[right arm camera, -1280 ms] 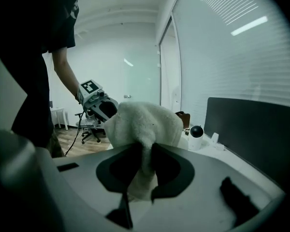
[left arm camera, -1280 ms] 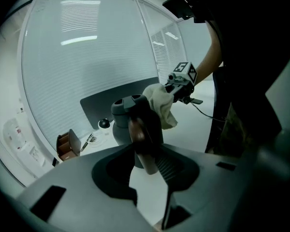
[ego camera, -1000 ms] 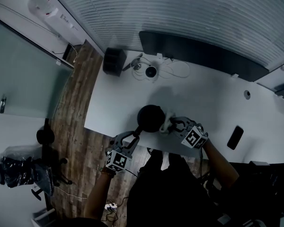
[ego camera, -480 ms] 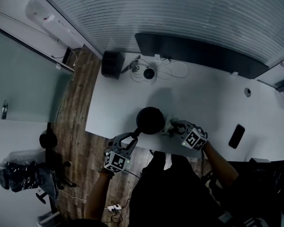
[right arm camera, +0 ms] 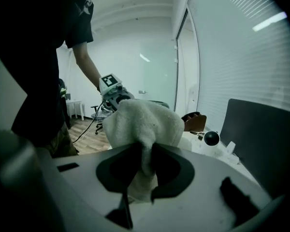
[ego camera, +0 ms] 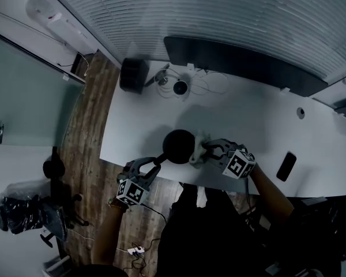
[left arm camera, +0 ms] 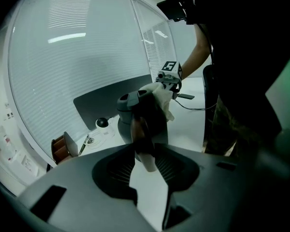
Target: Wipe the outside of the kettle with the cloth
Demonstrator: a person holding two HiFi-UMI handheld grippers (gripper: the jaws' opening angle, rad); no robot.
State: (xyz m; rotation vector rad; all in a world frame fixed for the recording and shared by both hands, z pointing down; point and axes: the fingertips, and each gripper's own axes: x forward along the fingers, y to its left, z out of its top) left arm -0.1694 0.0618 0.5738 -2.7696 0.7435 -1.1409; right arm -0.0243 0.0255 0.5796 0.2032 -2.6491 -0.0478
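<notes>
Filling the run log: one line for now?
left gripper shut on kettle handle | right gripper shut on cloth | cloth against kettle

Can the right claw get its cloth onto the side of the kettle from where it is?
Probably yes: the right claw holds the cloth seemingly against the kettle already, with nothing between them, and the left claw grips the handle.

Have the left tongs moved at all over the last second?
Yes. In the head view the left tongs have shifted slightly left, farther from the phone, and are still clamped on the handle of the kettle.
</notes>
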